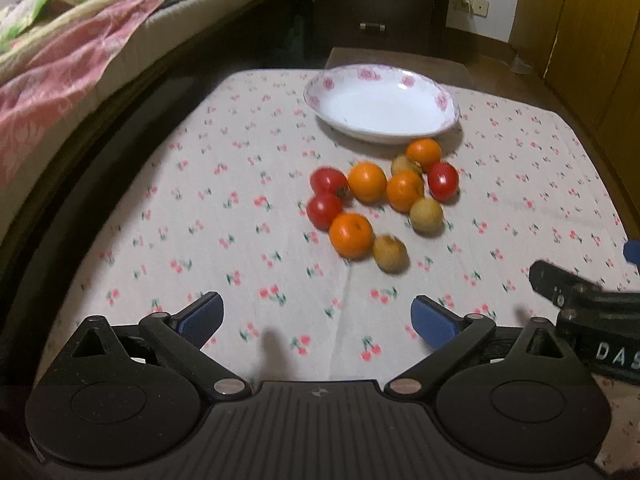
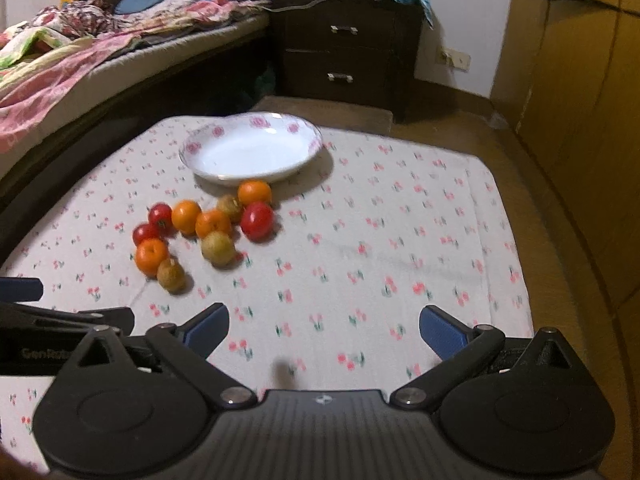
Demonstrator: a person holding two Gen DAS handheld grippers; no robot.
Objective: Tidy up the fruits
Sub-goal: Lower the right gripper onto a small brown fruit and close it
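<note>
Both grippers, left gripper (image 1: 318, 318) and right gripper (image 2: 324, 330), hover spread wide and empty; clustered fruits (image 1: 380, 200) await the empty floral bowl (image 1: 382, 106) beside them.

The right tongs (image 1: 624, 276) show only at 3 o'clock in the left wrist view, cut off by the edge, so you cannot tell how wide they stand. The left tongs (image 2: 24, 300) poke in at 9 o'clock in the right wrist view, cut off too. One small brown fruit (image 1: 403, 165) hides partly behind two oranges. The whole fruit pile (image 2: 204, 232) looks a bit blurry. The bed (image 1: 72, 40) runs off the picture at 10 o'clock.
</note>
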